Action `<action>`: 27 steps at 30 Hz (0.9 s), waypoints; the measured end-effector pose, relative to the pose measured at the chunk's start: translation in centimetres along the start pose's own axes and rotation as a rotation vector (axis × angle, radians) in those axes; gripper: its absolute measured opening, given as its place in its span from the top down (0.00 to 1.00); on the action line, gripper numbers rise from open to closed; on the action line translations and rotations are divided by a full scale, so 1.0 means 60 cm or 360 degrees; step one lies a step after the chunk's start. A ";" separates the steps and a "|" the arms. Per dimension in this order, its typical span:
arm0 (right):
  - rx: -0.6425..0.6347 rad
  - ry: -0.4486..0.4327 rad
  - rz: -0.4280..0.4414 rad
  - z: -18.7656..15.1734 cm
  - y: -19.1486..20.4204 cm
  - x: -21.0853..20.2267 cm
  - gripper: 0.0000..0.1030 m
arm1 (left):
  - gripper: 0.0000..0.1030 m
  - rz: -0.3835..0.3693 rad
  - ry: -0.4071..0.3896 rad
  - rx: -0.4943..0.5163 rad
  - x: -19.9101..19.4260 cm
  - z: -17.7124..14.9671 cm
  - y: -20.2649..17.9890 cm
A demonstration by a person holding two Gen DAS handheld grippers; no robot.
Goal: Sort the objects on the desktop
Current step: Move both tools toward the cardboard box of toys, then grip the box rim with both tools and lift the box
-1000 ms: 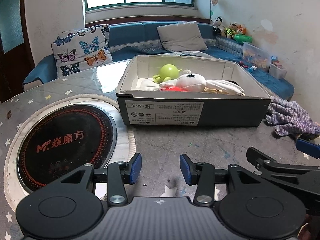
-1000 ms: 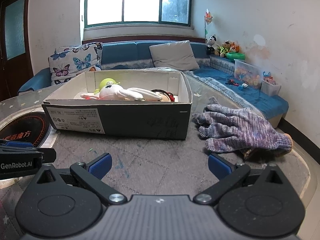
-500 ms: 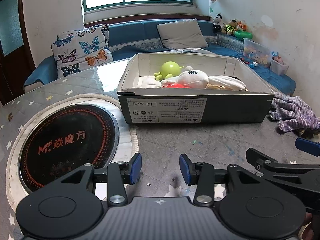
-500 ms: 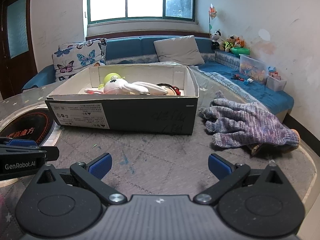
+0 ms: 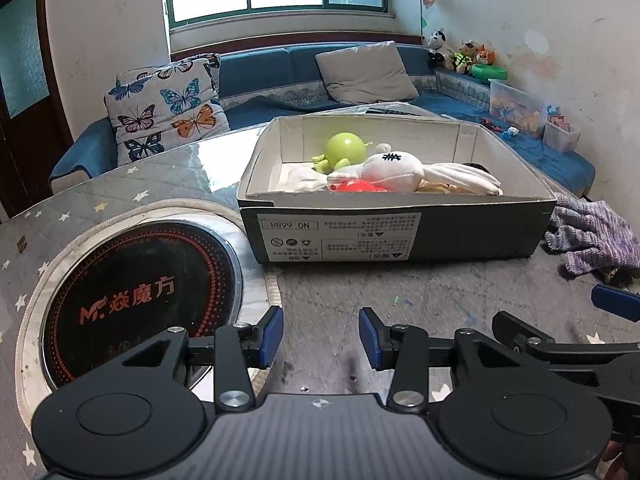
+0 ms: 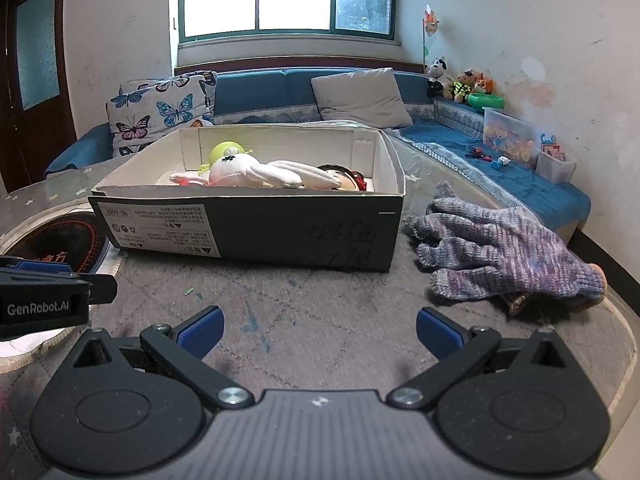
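Note:
A dark cardboard box [image 5: 472, 236] [image 6: 280, 232] with white inner walls stands on the table. Inside lie a white plush rabbit [image 5: 404, 170] [image 6: 256, 170], a green round toy [image 5: 346, 148] [image 6: 224, 150], something red [image 5: 354, 187] and a dark-haired doll [image 6: 340, 174]. A purple knitted glove [image 6: 504, 254] [image 5: 592, 236] lies flat on the table right of the box. My left gripper [image 5: 320, 336] hovers open in front of the box, holding nothing. My right gripper [image 6: 318, 332] is wide open and empty, short of the glove and to its left.
A round black induction hob [image 5: 132, 296] with red lettering is set into the table at left. Behind the table runs a blue sofa [image 6: 280, 88] with a butterfly cushion [image 5: 168, 108] and a grey pillow [image 6: 360, 96]. The table's right edge [image 6: 624, 312] curves close to the glove.
Both grippers have drawn back and risen slightly, so the box and glove look a little farther off. Jaws are unchanged, and nothing on the table has moved.

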State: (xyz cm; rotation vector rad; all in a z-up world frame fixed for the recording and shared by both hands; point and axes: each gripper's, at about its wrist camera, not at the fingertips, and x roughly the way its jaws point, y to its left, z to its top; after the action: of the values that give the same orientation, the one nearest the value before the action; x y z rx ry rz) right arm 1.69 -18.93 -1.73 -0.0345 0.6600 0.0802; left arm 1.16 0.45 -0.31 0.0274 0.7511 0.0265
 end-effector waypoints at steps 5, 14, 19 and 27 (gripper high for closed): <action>-0.0009 0.0008 0.0015 0.004 0.003 0.003 0.00 | 0.57 -0.0017 0.0006 0.0000 0.005 0.003 0.000; -0.0027 -0.0013 0.0031 0.021 0.002 0.004 0.00 | 0.57 -0.0031 0.0000 0.0003 0.006 0.018 0.004; -0.0015 -0.0095 0.0035 0.047 -0.012 -0.013 0.00 | 0.57 -0.0038 -0.0050 -0.0010 -0.006 0.045 0.013; -0.0036 -0.0207 0.0004 0.117 -0.025 -0.003 0.00 | 0.57 -0.0033 -0.0097 -0.0014 0.006 0.121 0.015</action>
State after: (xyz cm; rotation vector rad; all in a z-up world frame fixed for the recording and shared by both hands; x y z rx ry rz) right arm 5.96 -20.03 3.94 -0.0501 0.5289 0.0914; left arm 6.37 1.27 4.76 0.0119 0.6904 0.0093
